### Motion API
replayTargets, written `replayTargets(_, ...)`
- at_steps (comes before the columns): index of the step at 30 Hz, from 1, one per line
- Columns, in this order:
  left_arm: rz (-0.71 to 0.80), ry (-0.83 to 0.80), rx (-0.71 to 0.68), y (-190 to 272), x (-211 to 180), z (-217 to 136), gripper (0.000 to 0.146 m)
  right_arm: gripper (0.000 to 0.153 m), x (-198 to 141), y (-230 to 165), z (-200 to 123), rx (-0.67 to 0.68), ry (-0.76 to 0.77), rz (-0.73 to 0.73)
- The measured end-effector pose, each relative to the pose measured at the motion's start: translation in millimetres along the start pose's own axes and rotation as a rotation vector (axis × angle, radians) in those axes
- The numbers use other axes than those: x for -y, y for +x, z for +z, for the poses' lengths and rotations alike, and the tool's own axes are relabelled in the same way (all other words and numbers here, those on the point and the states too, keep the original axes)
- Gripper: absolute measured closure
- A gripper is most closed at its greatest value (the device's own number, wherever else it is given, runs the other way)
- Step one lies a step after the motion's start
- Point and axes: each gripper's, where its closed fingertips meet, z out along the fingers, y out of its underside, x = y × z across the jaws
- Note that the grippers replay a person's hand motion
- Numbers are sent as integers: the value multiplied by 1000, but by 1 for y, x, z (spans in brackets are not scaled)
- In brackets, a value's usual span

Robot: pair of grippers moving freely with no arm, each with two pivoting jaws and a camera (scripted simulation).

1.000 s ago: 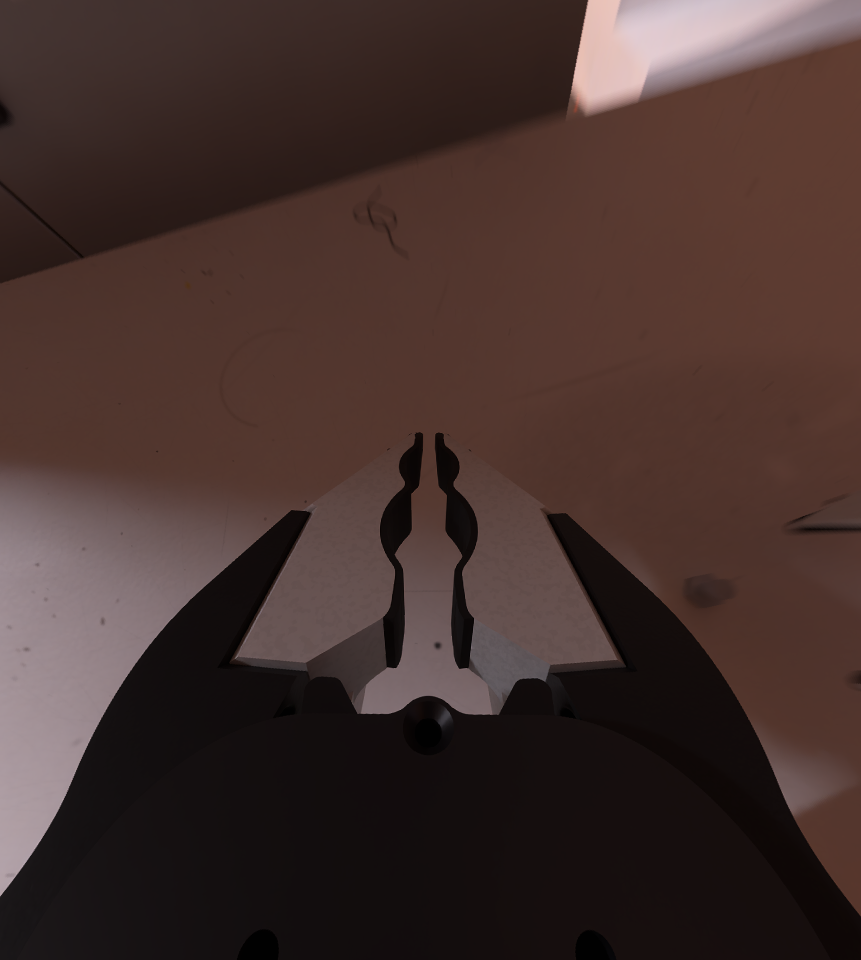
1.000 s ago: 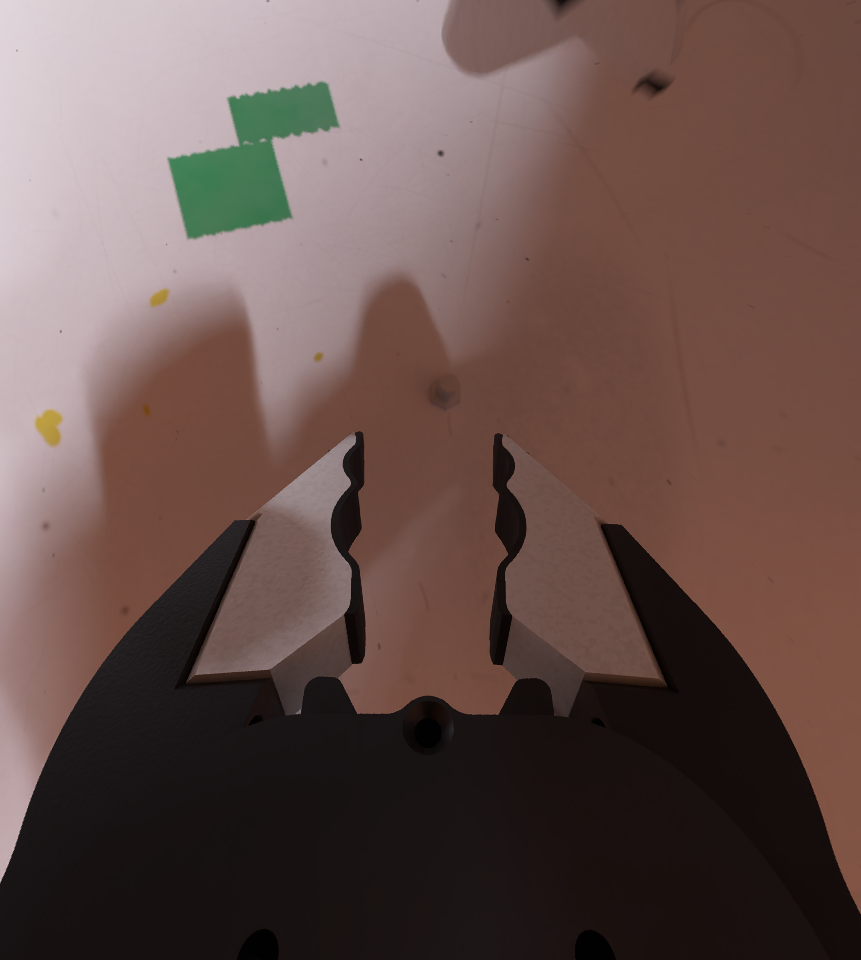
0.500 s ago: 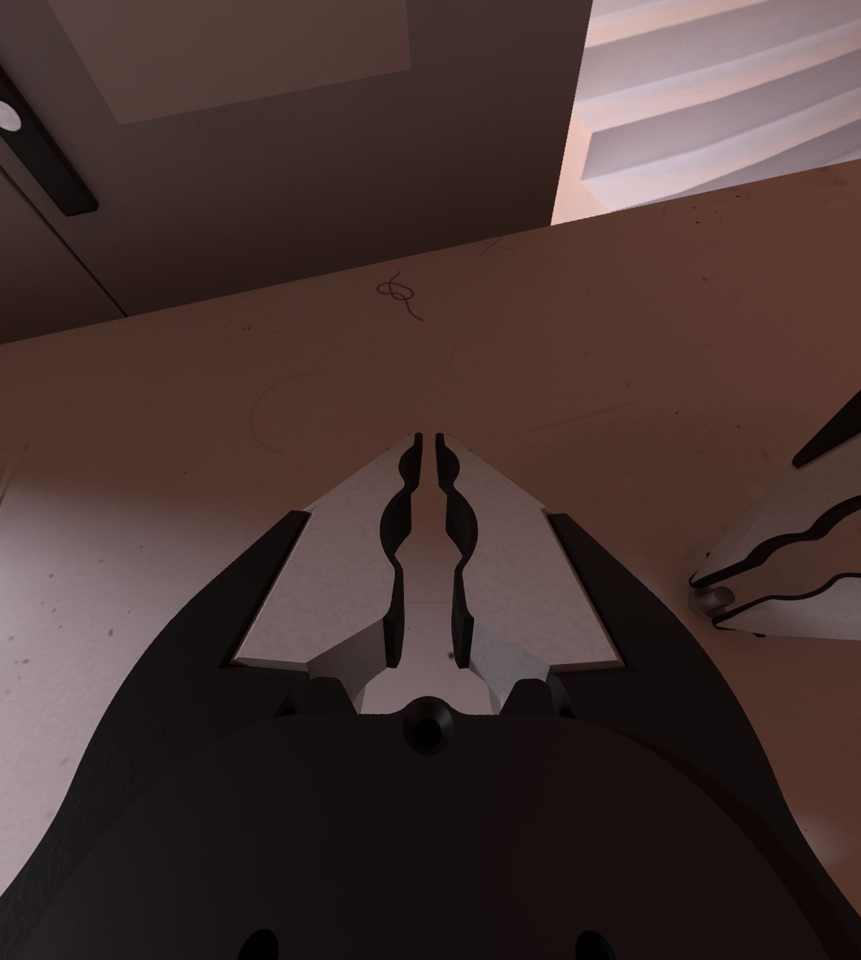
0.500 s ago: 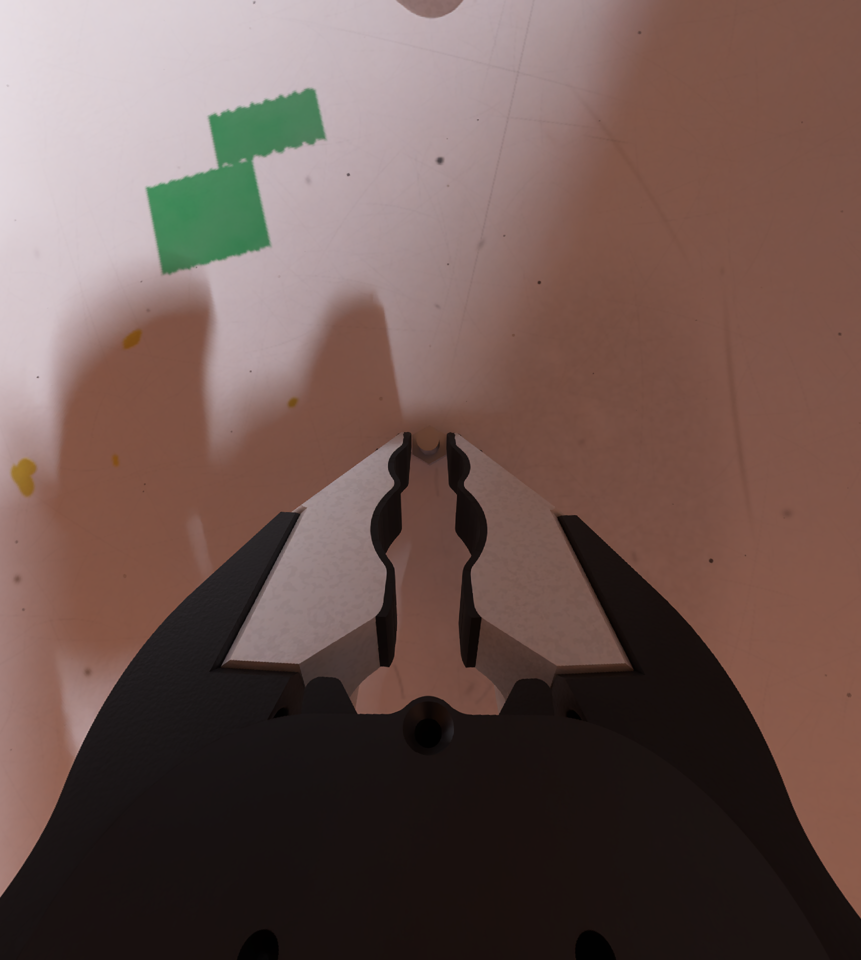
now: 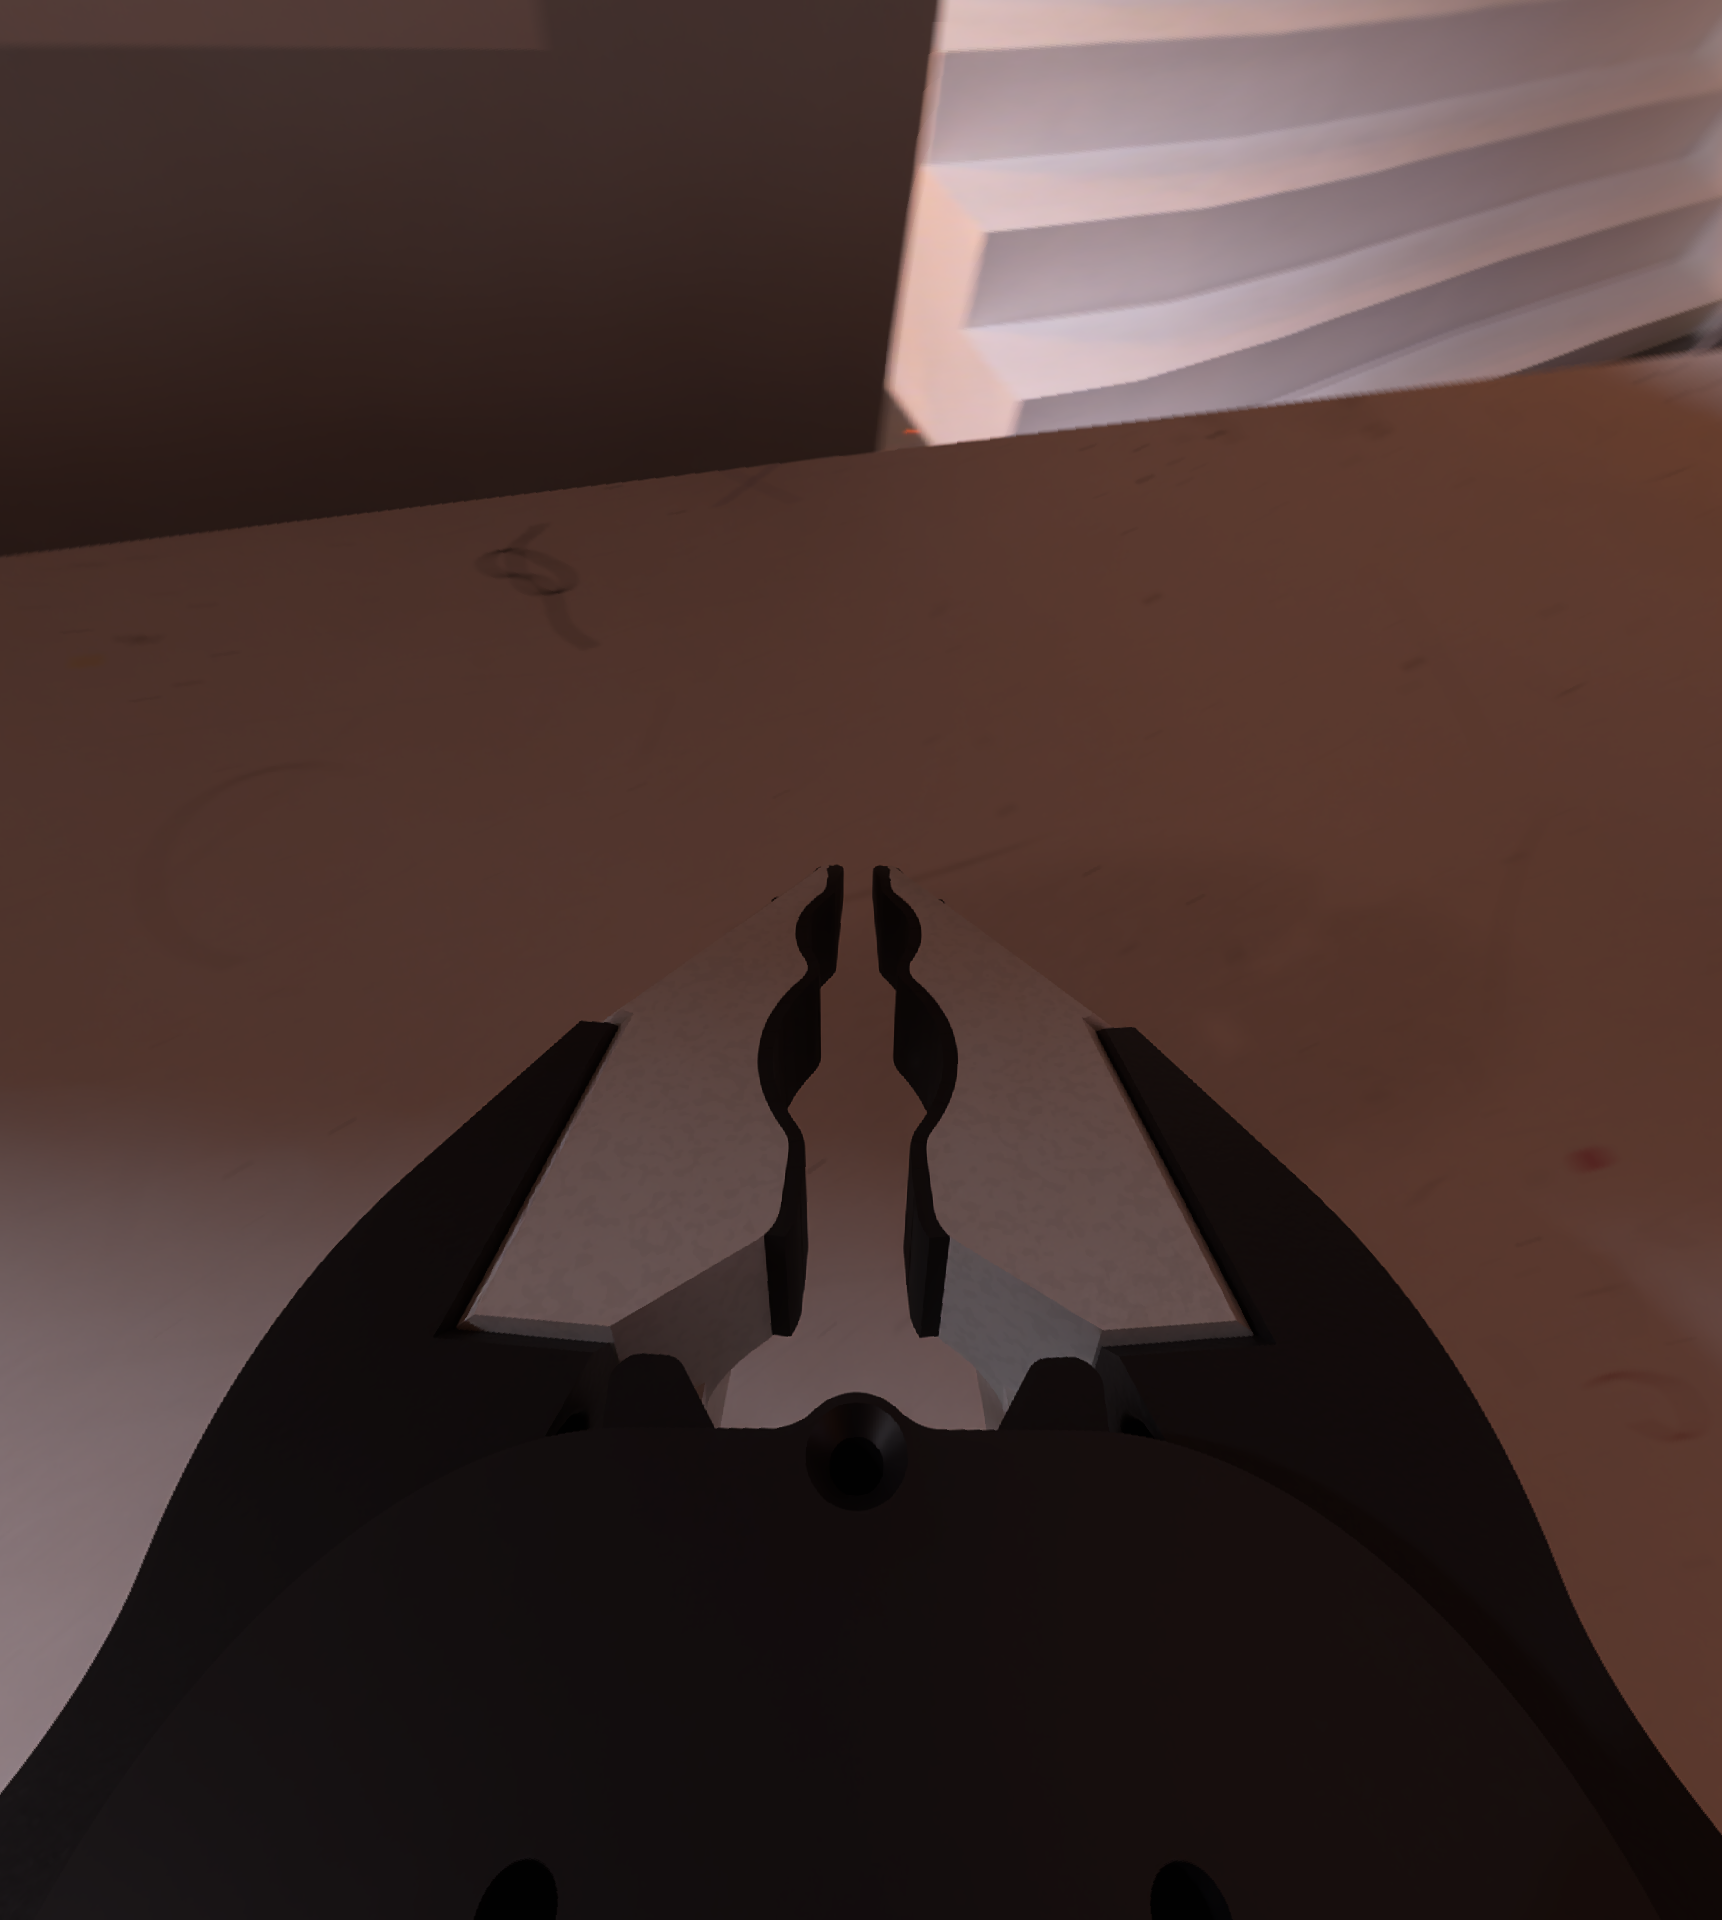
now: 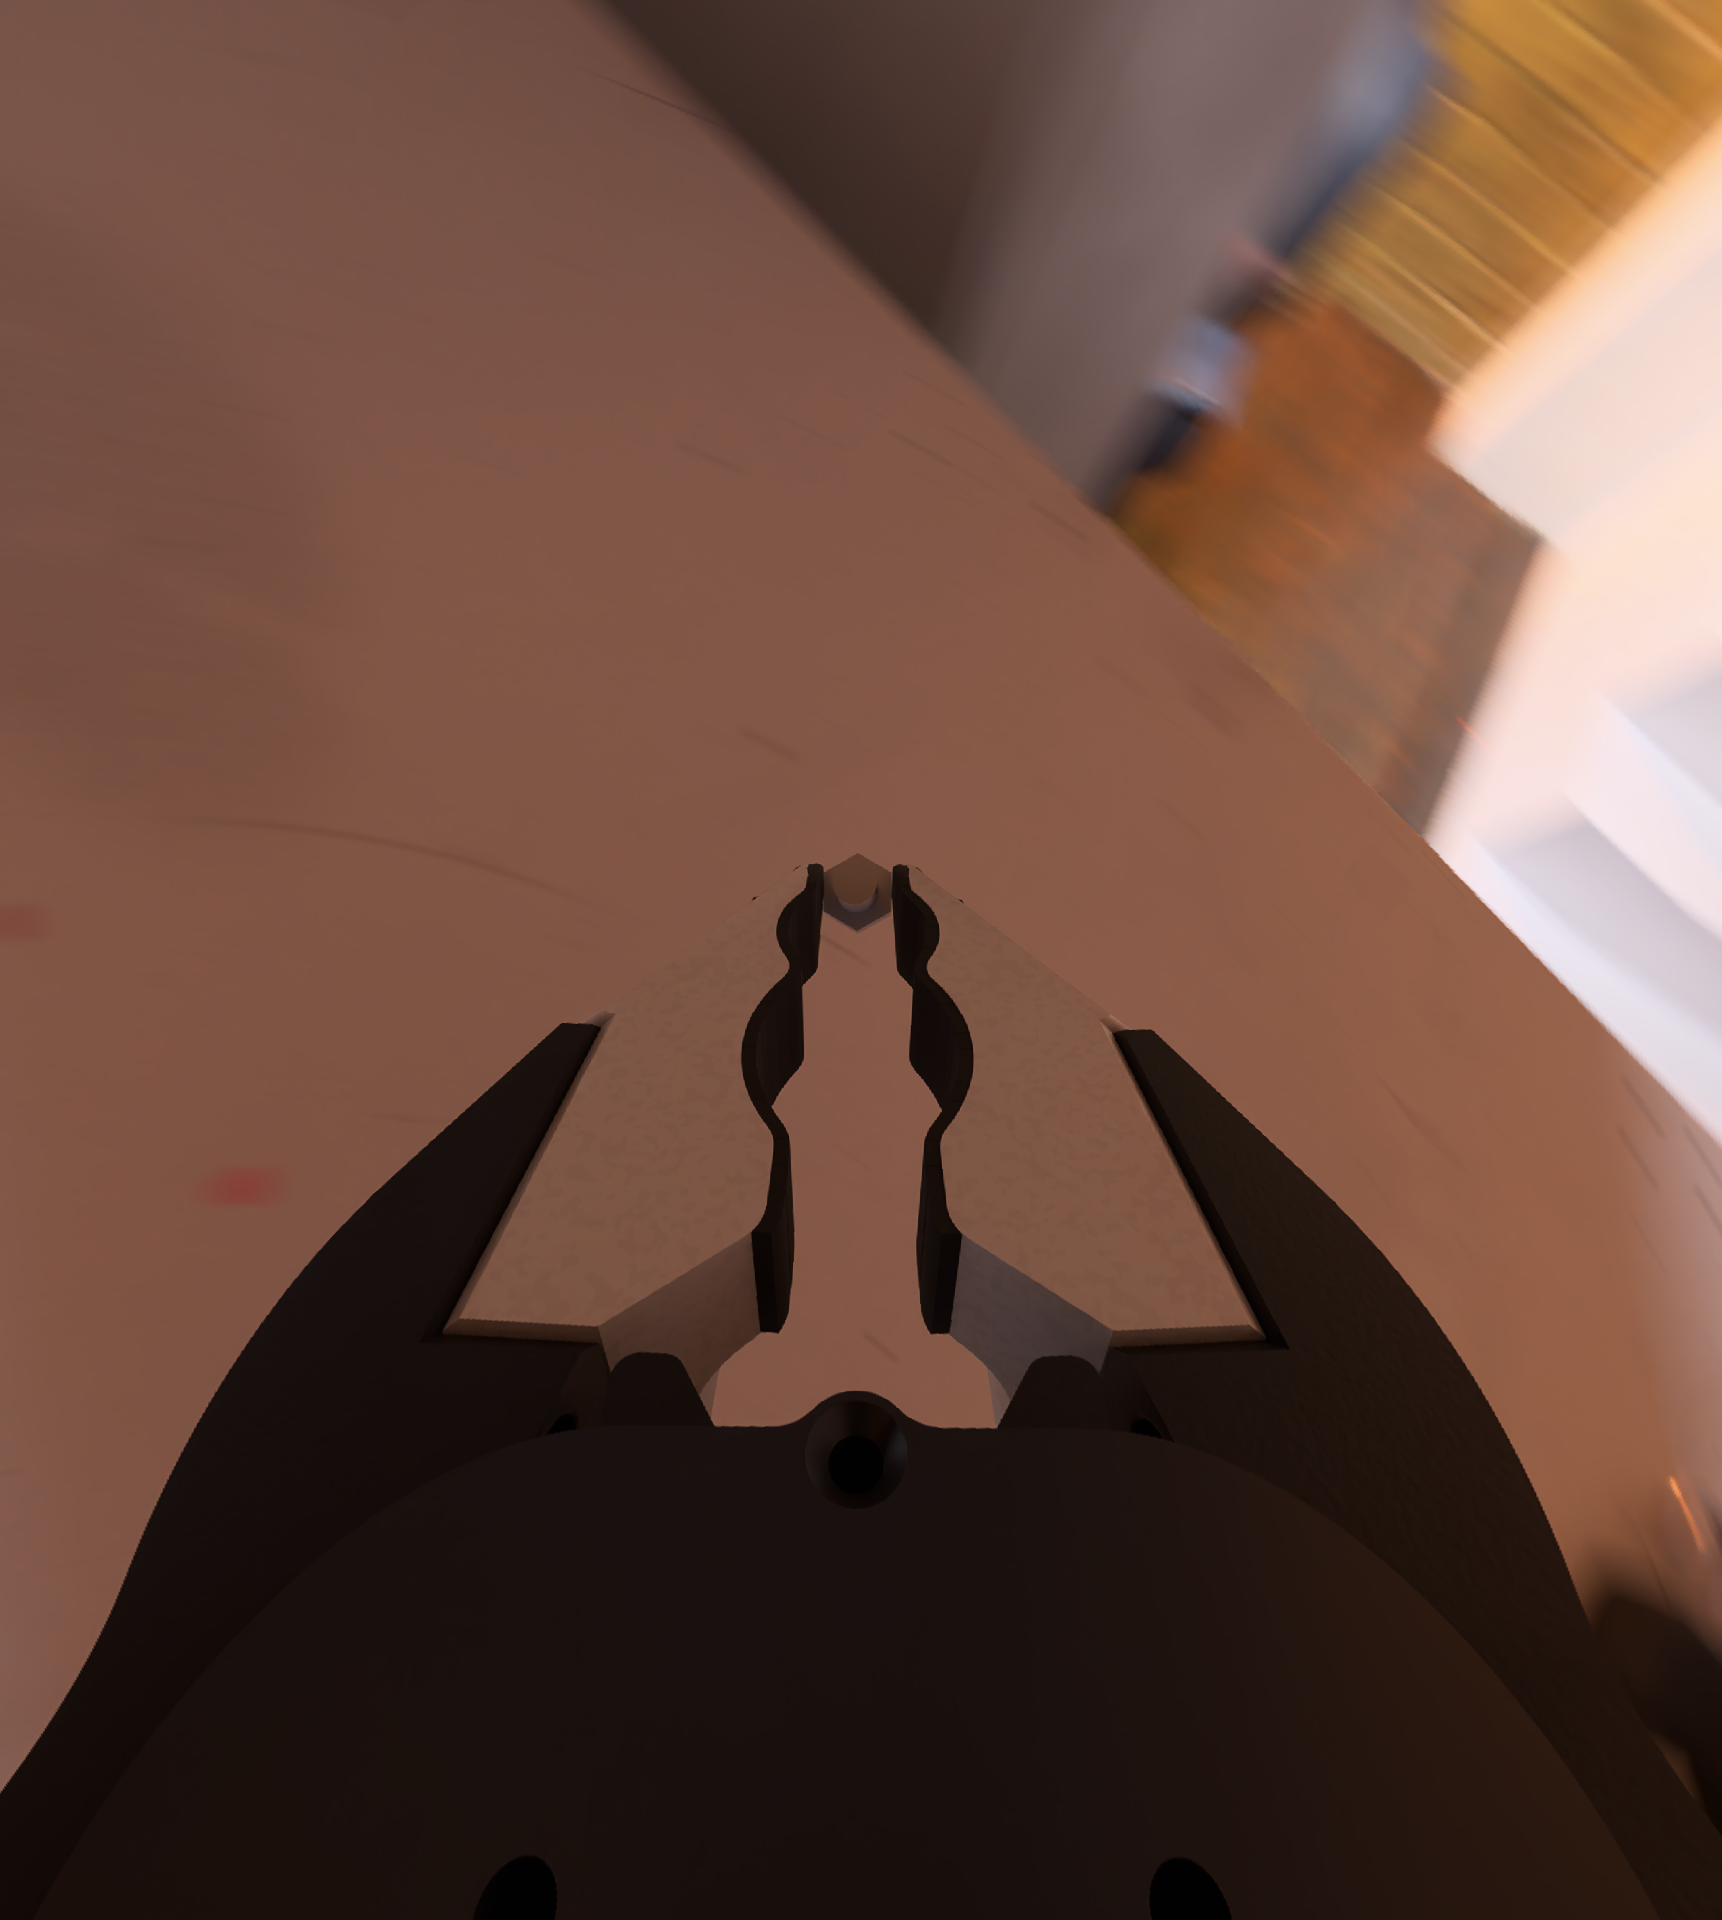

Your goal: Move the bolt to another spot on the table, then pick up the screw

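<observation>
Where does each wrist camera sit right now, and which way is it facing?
Left wrist view: sits behind the left claw, looking low across the brown scuffed table toward a dark wall and pale slatted panel; its nearly closed fingers show, holding nothing.
Right wrist view: sits behind the right claw, looking along the table's edge; its fingers pinch a small grey hex-headed bolt.
Shared: the tabletop, and apparently the pale panel.
</observation>
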Motion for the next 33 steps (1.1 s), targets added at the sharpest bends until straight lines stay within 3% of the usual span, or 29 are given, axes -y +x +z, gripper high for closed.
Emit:
replayTargets(2,-57,-9,-83,24,17,18,140,140,-52,74,-8,-200,-38,185)
replayTargets(4,-70,6,-117,43,38,39,140,140,-82,111,-8,-280,-31,360)
replayTargets(8,-63,17,-226,81,56,75,140,140,-99,133,11,-336,-125,433)
replayTargets(12,32,27,-288,99,39,77,141,140,-107,142,32,-339,-267,455)
replayTargets(16,100,47,-216,83,32,70,141,140,-110,144,40,-300,-305,557)
replayTargets(19,48,48,-286,84,39,68,141,140,-115,145,41,-295,-331,577)
replayTargets(24,103,29,-260,83,36,70,141,139,-116,146,40,-295,-309,585)
replayTargets(26,102,25,-267,84,34,71,141,115,-114,140,33,-272,-302,572)
replayTargets(30,77,1,-286,84,29,73,140,106,-108,96,-20,-233,-230,517)
replayTargets(33,32,0,-322,85,29,72,140,107,-134,56,-78,-261,-197,483)
